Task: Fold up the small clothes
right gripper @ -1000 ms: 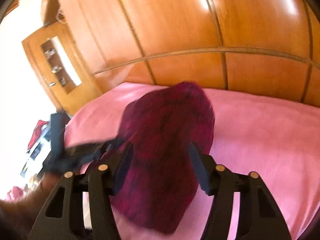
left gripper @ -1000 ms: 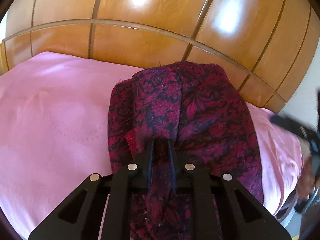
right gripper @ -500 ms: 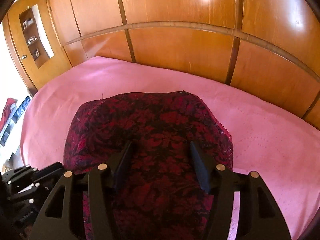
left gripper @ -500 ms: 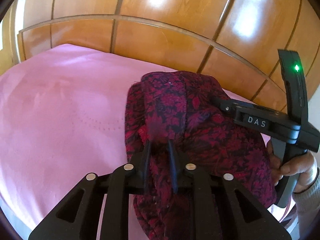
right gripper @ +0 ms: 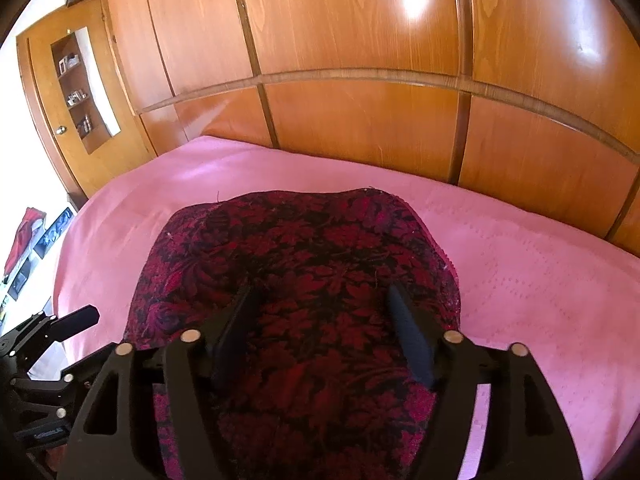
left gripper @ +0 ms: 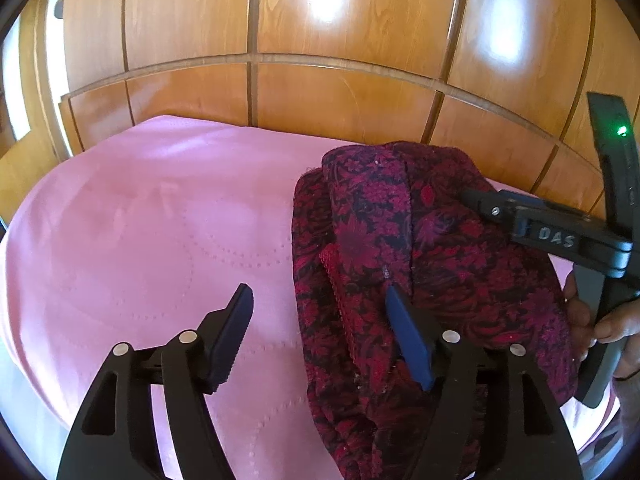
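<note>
- Wooden panel wall (left gripper: pixel 340 92): glossy orange-brown veneer with grain, split by dark grooves and a curved rail; it fills everything beyond both tools.
- Pink bedspread (left gripper: pixel 140 240): smooth, matte, with faint dotted stitching in arcs; it spreads under and ahead of both grippers, up to the wall.
- Cabinet door (right gripper: pixel 76 92) with a shelf niche holding small items, far ahead-left of the right tool.
- Folded garment (right gripper: pixel 304 264): thick woven fabric, red floral pattern on black, frayed edges. It lies flat on the bedspread, directly under the right gripper and ahead-right of the left one. In the left wrist view its long axis runs away from the tool toward the wall, with a lengthwise fold ridge.
- Right gripper (right gripper: pixel 322 328): black plastic, jaws opening, spread over the garment, pads not pressing it. A hand (left gripper: pixel 600 320) holds its handle.
- Left gripper (left gripper: pixel 320 336): jaws opening, wide apart; the right finger (left gripper: pixel 408 336) lies on the garment's near edge, the left finger over bare bedspread. Nothing is gripped.
</note>
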Demonstrator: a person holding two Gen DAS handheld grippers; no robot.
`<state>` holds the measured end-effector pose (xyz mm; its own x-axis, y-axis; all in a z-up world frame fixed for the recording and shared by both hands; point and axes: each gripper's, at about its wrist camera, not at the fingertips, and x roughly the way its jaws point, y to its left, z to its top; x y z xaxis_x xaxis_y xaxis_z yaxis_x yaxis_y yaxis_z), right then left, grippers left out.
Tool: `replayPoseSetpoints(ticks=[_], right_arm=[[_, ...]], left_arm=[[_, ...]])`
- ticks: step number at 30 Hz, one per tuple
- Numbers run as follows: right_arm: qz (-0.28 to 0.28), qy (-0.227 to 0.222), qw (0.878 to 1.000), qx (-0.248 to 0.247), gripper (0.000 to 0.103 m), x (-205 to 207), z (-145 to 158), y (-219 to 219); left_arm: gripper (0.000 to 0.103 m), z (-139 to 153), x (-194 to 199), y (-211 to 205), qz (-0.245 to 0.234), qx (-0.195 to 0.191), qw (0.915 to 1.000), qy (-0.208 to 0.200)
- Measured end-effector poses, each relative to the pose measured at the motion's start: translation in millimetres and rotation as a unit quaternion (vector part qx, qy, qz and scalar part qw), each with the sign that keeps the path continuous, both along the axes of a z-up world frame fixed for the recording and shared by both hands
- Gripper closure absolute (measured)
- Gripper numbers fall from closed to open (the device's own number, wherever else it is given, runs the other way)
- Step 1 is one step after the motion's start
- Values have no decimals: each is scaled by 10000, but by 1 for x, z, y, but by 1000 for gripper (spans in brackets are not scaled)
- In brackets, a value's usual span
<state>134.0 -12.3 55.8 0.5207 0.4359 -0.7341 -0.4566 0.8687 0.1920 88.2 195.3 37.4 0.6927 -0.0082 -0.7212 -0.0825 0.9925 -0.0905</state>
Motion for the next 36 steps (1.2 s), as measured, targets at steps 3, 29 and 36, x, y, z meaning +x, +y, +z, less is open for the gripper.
replayPoseSetpoints(ticks=[3, 29, 36], right_arm=[[33, 2, 9999, 103, 19, -4, 6, -5], [383, 2049, 9343, 2892, 2, 7, -68, -82], [450, 1971, 9335, 2961, 22, 2, -56, -79]], left_arm=[[35, 0, 1, 1, -41, -36, 10000, 30], [27, -45, 28, 58, -785, -2106, 9741, 255], [42, -68, 26, 60, -1236, -3474, 9294, 162]])
